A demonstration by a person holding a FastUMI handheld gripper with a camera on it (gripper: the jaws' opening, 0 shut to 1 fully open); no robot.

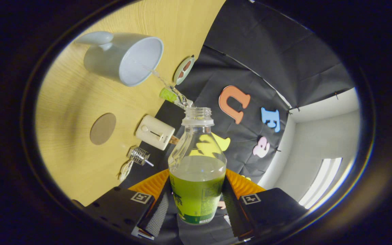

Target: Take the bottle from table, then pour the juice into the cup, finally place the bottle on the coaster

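Note:
My gripper (196, 204) is shut on a clear bottle (197, 149), both fingers pressing on its lower part. The bottle has no cap, and green juice fills the part nearest the fingers. The view is rolled, so the wooden table (70, 102) runs up the left side. A white cup (124, 58) with a handle stands beyond the bottle's mouth, its opening facing me. A thin clear streak (158, 77) runs from near the bottle's mouth to the cup's rim. A round brown coaster (103, 128) lies on the table beside the fingers, nearer than the cup.
A white box-shaped device (155, 132) and a small wire metal tool (140, 156) sit near the table's edge by the bottle. A small clear and green object (170, 95) lies just past the bottle's mouth. A green-rimmed disc (184, 69) stands by the cloth wall.

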